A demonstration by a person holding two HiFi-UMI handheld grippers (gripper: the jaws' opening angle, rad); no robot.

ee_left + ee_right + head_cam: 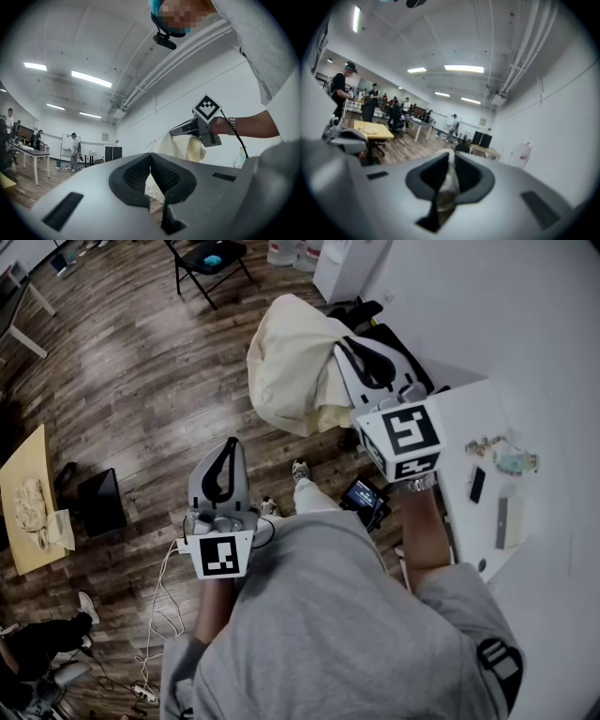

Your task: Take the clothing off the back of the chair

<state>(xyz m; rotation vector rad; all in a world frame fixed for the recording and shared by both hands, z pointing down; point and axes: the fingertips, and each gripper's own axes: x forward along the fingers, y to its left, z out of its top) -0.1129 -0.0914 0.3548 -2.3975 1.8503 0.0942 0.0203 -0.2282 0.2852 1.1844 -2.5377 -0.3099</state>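
Right gripper [352,352] clamped on the cream garment [291,367], cloth pinched btwn its jaws. Garment hangs bunched in front of the black chair [364,310]; can't tell if it touches the chair back. Left gripper [228,448] has jaws together, nothing btwn them, well apart from the cloth. Dark wood floor [141,362] w/ a white cable [155,615] lying near the person. White table [469,418] at right by a white wall [506,306], small items on it. Yellow table [28,474] w/ cloth at left; folding chair [208,259] at far side.
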